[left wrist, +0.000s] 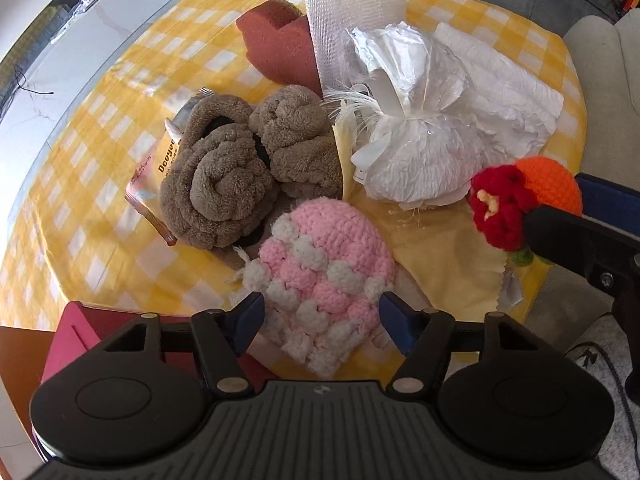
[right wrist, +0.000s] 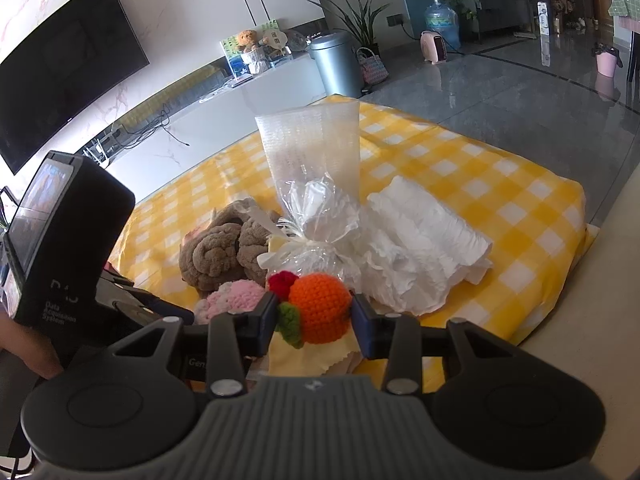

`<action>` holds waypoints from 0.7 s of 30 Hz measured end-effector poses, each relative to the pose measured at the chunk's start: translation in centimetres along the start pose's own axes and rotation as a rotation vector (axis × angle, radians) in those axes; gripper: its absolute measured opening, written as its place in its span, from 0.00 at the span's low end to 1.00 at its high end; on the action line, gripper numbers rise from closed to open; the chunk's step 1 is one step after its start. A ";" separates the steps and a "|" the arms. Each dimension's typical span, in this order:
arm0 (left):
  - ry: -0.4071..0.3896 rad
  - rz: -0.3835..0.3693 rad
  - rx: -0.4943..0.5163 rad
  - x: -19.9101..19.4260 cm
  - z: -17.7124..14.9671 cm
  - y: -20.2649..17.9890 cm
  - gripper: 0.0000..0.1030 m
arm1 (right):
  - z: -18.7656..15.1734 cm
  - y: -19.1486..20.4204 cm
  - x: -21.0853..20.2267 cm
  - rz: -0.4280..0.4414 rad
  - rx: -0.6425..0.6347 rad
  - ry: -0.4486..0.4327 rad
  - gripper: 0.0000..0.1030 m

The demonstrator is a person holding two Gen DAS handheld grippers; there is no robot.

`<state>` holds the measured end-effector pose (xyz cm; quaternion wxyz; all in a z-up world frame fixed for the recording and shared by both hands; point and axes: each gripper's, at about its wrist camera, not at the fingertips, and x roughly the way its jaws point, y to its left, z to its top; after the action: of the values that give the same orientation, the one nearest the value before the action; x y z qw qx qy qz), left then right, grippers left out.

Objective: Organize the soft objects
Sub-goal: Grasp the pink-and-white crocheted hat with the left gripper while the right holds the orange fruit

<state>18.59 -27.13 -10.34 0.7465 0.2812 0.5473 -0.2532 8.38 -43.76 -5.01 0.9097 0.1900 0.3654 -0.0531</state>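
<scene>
The left gripper (left wrist: pixel 322 318), low in the centre of its own view, stands with jaws spread to either side of the pink crocheted hat (left wrist: pixel 320 264). The blue pads flank the hat's lower end, but a gap shows at each side, so nothing is pinched yet. The hat lies at the near edge of the pile, which likely makes it the easiest piece to lift out first, and the gripper looks steeply down on it — a pose suited to a top-down pinch.

The right gripper (right wrist: pixel 314 318), low in the centre of its view, is pressed onto the orange crocheted fruit (right wrist: pixel 322 306), one pad on each flank, with the green leaf and red flower hanging at the left pad. In the left view the same toy sits at the right edge, seemingly raised off the cloth; holding it clear probably leaves room below for the other hand.

Further out, the brown plush bundle (left wrist: pixel 236 176) lies upper left of the hat, resting on a snack packet (left wrist: pixel 154 196). A tied clear bag (left wrist: pixel 412 144) sits at the centre right, a crumpled white sheet (left wrist: pixel 508 96) just beyond it, and a pale yellow cloth (left wrist: pixel 448 268) runs under the near items. A reddish sponge (left wrist: pixel 276 48) and a tall white mesh roll (left wrist: pixel 344 12) stand at the top, all on the yellow checked tablecloth (left wrist: pixel 100 128).
</scene>
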 end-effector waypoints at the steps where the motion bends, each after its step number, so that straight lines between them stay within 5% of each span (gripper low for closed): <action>1: -0.002 -0.008 0.004 0.0 0.0 0.0 0.70 | 0.0 0.0 0.0 0.002 -0.001 0.000 0.39; 5: -0.010 -0.024 0.018 -0.1 -0.1 -0.2 0.54 | 0.0 -0.1 0.0 0.009 0.003 0.000 0.39; 8: -0.013 -0.014 0.033 -0.3 0.0 -0.5 0.53 | 0.0 -0.2 0.1 0.007 0.005 0.003 0.39; 12: -0.012 0.026 0.140 -0.6 -0.1 -1.6 0.74 | -0.1 -0.1 0.1 0.006 0.004 0.003 0.39; 17: -0.041 0.125 0.401 -0.9 -0.8 -3.5 0.85 | -0.1 -0.1 0.1 0.005 -0.003 0.007 0.39; 21: -0.041 0.129 0.403 -0.1 -0.4 -3.6 0.93 | -0.1 0.0 0.3 0.001 -0.006 0.011 0.39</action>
<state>15.83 -29.38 -10.85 0.7010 0.4540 0.4512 -0.3146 8.54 -43.68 -5.27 0.9083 0.1878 0.3705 -0.0505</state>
